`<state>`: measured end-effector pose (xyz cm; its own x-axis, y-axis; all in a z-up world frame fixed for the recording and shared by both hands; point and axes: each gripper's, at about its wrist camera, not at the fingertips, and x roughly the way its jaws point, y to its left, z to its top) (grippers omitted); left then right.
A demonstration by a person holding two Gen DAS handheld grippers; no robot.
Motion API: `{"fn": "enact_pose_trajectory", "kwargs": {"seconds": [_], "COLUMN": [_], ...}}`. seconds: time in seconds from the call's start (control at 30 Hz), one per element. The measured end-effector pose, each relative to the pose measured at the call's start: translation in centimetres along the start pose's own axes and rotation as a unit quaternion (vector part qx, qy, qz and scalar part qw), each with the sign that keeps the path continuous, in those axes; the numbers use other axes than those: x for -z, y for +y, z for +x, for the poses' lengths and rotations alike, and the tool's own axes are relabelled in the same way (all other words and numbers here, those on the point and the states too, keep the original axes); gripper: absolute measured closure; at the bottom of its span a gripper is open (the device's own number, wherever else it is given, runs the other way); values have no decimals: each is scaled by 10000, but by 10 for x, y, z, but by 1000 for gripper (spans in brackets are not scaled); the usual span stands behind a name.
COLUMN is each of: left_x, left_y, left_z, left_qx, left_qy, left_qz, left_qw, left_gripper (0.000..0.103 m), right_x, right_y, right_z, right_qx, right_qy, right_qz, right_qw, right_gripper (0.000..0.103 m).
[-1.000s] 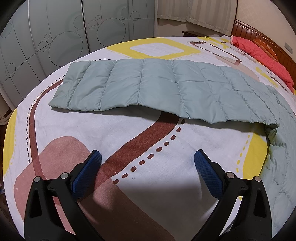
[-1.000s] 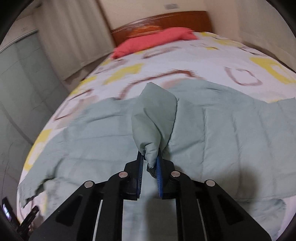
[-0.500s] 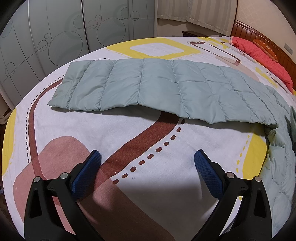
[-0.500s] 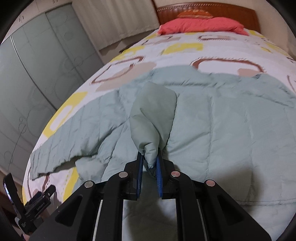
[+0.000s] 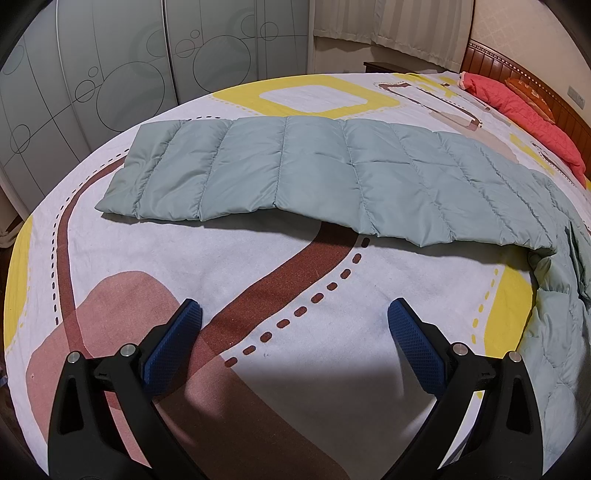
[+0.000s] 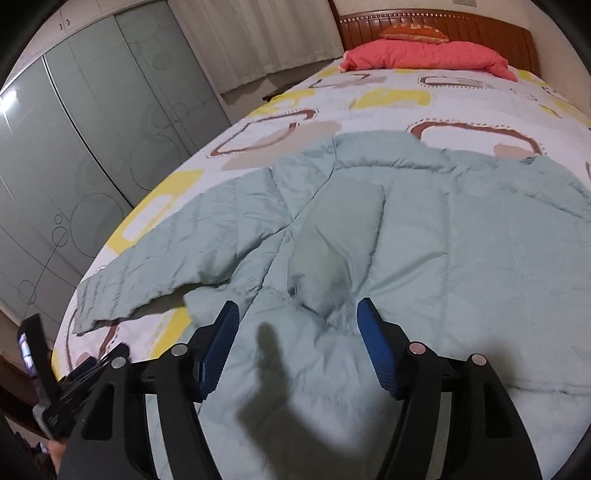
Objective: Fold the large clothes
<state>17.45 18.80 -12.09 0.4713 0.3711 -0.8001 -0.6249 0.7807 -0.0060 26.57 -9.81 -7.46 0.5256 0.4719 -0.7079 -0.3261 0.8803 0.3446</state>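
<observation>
Right tongs are standing apart with their blue textured pads clear of the cloth, having just been opening; a smooth, narrow flap of the pale grey-green quilted puffer garment is lying between and just beyond the pads, slumped onto the padded body beneath it, touched by neither pad; the shadow of the tongs is falling across the fabric near the bottom of the right wrist view. Left tongs are gaping wide and holding nothing, hovering over a bare part of the bed sheet, a white cover printed with brown dashed bands, yellow squares and a dusty pink patch. The garment is lying spread on the bed; in the left wrist view one long quilted panel is stretching flat across the sheet well beyond the left tongs, its near edge casting a shadow, and more of it is bunching at the right edge of that view; in the right wrist view a sleeve-like part is trailing toward the left side of the bed. A coral-red pillow is resting against the reddish-brown wooden headboard; frosted grey-green wardrobe doors with circle outlines are standing beside the bed; pale curtains are hanging next to them.
</observation>
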Motion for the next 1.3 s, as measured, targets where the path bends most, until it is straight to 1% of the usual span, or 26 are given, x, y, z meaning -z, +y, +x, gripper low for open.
{"fn": "enact_pose_trajectory", "kwargs": {"seconds": [0.07, 0.13, 0.17, 0.2, 0.23, 0.27, 0.3, 0.4, 0.5, 0.63, 0.67, 0.77, 0.8, 0.9, 1.0, 1.07, 1.1, 1.13, 1.23, 1.3], "left_x": [0, 0, 0, 0, 0, 0, 0, 0, 0, 0, -1, -1, -1, -1, -1, -1, -1, -1, 0, -1], "left_y": [1, 1, 1, 0, 1, 1, 1, 0, 0, 0, 1, 1, 1, 1, 1, 1, 0, 0, 1, 0], "left_z": [0, 0, 0, 0, 0, 0, 0, 1, 1, 2, 2, 2, 2, 2, 2, 2, 2, 2, 2, 1], "left_qx": [1, 8, 6, 2, 1, -2, 2, -10, -22, -28, -29, -24, -22, -30, -32, -27, -29, -30, -19, -41], "left_qy": [2, 1, 2, 0, 0, -1, 1, -3, -6, -2, 0, -3, -3, -4, -3, -1, -3, -3, -4, -5], "left_qz": [-1, -6, -5, -2, -2, 0, -3, 7, 18, 25, 27, 24, 23, 28, 29, 25, 27, 27, 20, 35], "left_qw": [10000, 10000, 10000, 10000, 10000, 10000, 10000, 10000, 10000, 10000, 10000, 10000, 10000, 10000, 10000, 10000, 10000, 10000, 10000, 10000], "left_gripper": [2, 2, 2, 2, 2, 2, 2, 2, 2, 2, 2, 2, 2, 2, 2, 2, 2, 2, 2, 2], "right_x": [1, 3, 4, 5, 7, 9, 11, 24, 39, 58, 63, 56, 52, 40, 28, 25, 26, 27, 15, 6], "right_y": [-10, -36, -47, -67, -87, -109, -129, -188, -225, -244, -246, -241, -240, -242, -253, -262, -270, -273, -266, -262], "right_z": [-17, -45, -54, -71, -86, -100, -112, -142, -147, -115, -105, -104, -108, -127, -126, -114, -99, -93, -100, -110], "right_qx": [32, 272, 384, 601, 828, 1073, 1254, 1784, 2024, 1966, 1941, 2003, 1991, 2064, 2147, 2171, 2129, 2116, 2283, 2320], "right_qy": [-160, -343, -406, -508, -582, -645, -700, -803, -718, -279, -214, -193, -197, -499, -693, -638, -438, -367, -348, -552], "right_qz": [112, 288, 357, 482, 596, 746, 914, 1435, 1692, 1781, 1738, 1639, 1677, 1766, 1780, 1847, 1931, 1910, 1751, 1676], "right_qw": [9998, 9986, 9978, 9957, 9931, 9893, 9854, 9701, 9619, 9638, 9652, 9657, 9653, 9611, 9578, 9564, 9568, 9578, 9571, 9566], "right_gripper": [37, 38, 39, 47, 49, 55, 64, 72, 72, 73, 73, 73, 73, 73, 73, 73, 72, 73, 72, 72]}}
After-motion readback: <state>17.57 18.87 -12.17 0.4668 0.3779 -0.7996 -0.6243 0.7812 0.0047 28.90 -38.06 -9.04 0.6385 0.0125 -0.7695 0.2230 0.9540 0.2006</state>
